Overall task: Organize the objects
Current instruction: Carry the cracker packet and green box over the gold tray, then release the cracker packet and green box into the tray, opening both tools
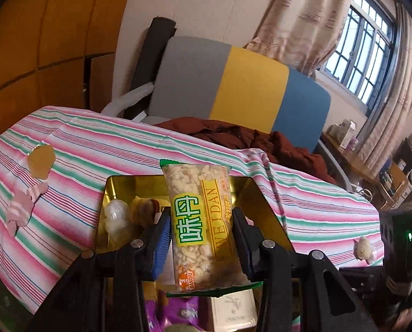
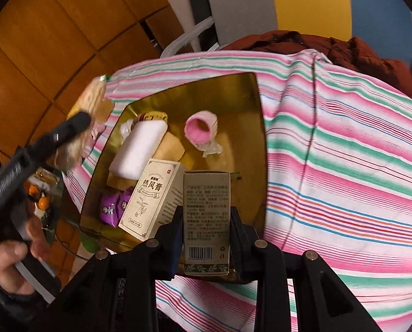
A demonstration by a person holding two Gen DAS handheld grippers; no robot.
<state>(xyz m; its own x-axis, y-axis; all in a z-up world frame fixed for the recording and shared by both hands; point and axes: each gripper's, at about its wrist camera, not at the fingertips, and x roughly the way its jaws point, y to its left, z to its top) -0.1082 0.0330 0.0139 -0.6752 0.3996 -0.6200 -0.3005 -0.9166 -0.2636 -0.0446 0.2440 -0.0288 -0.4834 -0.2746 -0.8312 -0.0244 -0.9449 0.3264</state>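
My left gripper (image 1: 201, 221) is shut on a clear snack packet (image 1: 190, 182) with a green and yellow label, held upright over the gold tin (image 1: 123, 185). In the right wrist view, my right gripper (image 2: 206, 217) is shut on a beige carton (image 2: 206, 193) with a barcode, above the near edge of the gold tin (image 2: 233, 96). The tin holds a second beige carton (image 2: 150, 196), a white pack (image 2: 139, 149), a rolled pink sock (image 2: 200, 130) and purple packets (image 2: 111, 207). At the left of that view, a hand (image 2: 9, 265) holds the left gripper with the snack packet (image 2: 91, 105).
A pink, green and white striped cloth (image 1: 95, 149) covers the table. On it lie a pink sock (image 1: 23, 207) at the left and a small pale toy (image 1: 363, 249) at the right. A brown garment (image 1: 247, 135) and a grey, yellow and blue chair back (image 1: 247, 83) stand behind.
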